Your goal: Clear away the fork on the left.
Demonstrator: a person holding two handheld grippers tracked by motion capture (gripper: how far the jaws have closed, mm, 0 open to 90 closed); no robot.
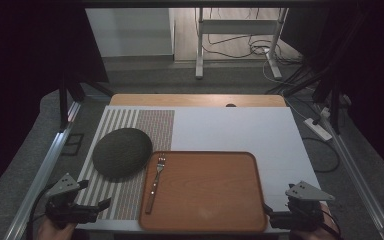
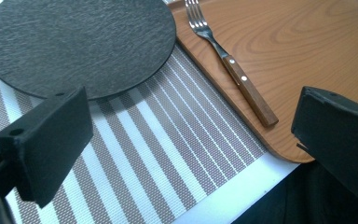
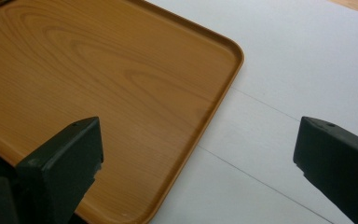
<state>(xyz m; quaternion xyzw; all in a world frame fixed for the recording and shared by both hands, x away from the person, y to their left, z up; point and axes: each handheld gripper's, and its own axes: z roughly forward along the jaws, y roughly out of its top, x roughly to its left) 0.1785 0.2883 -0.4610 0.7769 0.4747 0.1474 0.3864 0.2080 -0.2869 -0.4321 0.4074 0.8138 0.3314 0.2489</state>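
My white table sheet [image 1: 230,130] covers a wooden top [image 1: 195,99]; past its far edge a white desk frame [image 1: 240,27] stands over loose cables [image 1: 240,50], with a power strip [image 1: 318,129] on the floor at right

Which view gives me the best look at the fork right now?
The left gripper view: the fork is close and sharp there, tines, rivets and wooden handle all clear, lying on the tray. The high view has the fork whole but small, along the tray's left side.
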